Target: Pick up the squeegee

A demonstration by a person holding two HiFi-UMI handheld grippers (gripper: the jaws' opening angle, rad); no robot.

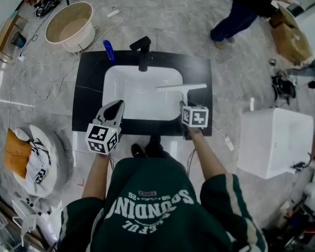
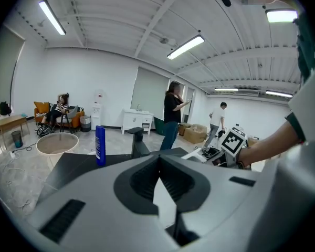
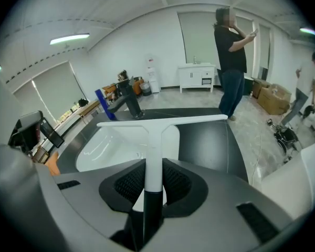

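The white squeegee (image 1: 181, 87) hangs over the right part of the white basin (image 1: 136, 96), blade across and away from me, lifted off the black counter (image 1: 89, 88). My right gripper (image 1: 185, 107) is shut on its handle; in the right gripper view the squeegee (image 3: 153, 140) runs straight out between the ribbed pads (image 3: 128, 185), white above and black lower down. My left gripper (image 1: 117, 108) hovers over the basin's front left rim. Its jaws meet at the tip with nothing in them, as the left gripper (image 2: 158, 159) shows in its own view.
A black faucet (image 1: 143, 51) and a blue bottle (image 1: 109, 50) stand at the counter's far edge. A round beige tub (image 1: 70, 25) sits on the floor at the back left, a white box (image 1: 275, 140) at the right. A person (image 1: 241, 14) stands beyond the counter. Cables lie on the floor.
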